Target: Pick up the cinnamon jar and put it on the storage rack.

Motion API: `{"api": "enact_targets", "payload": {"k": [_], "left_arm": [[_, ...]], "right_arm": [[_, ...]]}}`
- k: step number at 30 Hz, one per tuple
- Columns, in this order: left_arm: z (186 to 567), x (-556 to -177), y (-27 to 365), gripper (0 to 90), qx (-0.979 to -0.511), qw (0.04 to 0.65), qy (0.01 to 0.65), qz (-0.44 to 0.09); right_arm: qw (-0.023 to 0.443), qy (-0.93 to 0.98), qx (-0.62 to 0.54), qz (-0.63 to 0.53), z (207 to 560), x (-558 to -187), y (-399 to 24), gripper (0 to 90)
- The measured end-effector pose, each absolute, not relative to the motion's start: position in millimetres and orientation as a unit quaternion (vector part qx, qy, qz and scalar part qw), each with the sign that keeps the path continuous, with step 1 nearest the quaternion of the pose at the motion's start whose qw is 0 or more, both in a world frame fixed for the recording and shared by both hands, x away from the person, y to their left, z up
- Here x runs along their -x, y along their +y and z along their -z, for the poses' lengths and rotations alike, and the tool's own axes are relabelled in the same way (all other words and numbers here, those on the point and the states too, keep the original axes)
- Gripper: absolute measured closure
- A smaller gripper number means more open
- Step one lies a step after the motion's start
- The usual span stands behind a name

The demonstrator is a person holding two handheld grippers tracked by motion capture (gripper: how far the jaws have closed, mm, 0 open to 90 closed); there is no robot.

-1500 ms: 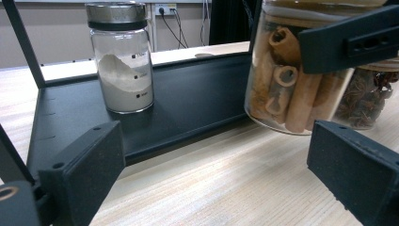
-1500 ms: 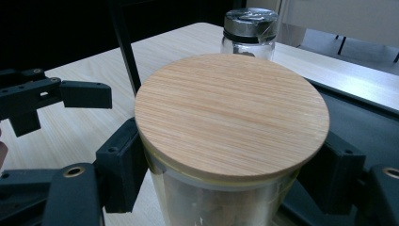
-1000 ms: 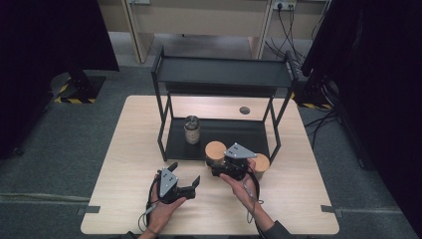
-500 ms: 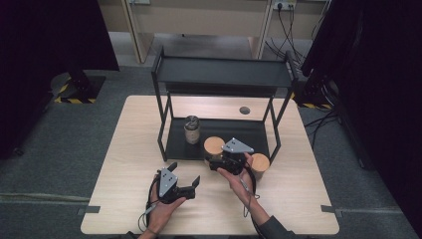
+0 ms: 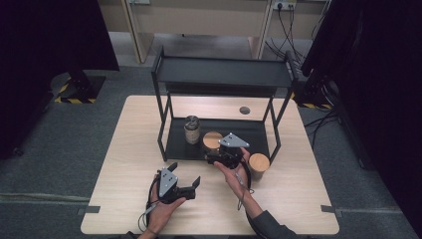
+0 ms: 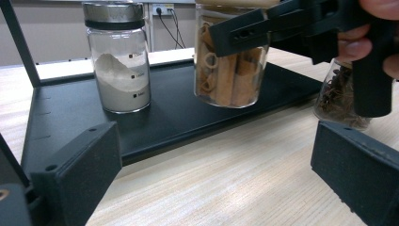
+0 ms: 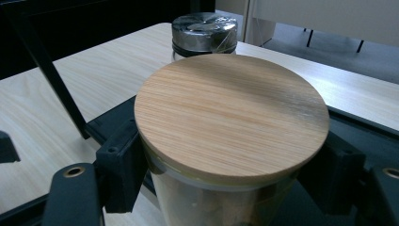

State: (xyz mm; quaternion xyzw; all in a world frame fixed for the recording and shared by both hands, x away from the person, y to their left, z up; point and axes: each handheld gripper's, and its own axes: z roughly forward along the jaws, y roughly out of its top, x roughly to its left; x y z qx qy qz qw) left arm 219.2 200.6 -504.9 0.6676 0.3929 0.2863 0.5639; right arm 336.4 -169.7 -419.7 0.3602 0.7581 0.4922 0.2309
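My right gripper (image 5: 215, 158) clamps the cinnamon jar (image 7: 226, 155): clear glass, round bamboo lid, standing upright on the black shelf (image 5: 174, 144). My left gripper (image 5: 185, 175) is spread wide, its jaws having just been opening with nothing between them.

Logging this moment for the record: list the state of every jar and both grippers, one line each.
Cinnamon jar: upright on the shelf's lower tray, wooden lid on, gripped.
Powder jar: upright on the tray, metal lid on.
Star anise jar: upright on the table, lid on.
Right gripper: shut on cinnamon jar.
Left gripper: open, empty.
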Motion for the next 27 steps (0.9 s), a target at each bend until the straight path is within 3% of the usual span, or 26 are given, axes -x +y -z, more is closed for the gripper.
{"api": "enact_targets", "payload": {"k": [27], "left_arm": [[505,-219,200,1.8,-0.670,0.564,0.390,-0.285]], "right_arm": [[0.258,0.745,-0.401,-0.466,424,-366,-143,25.9]]}}
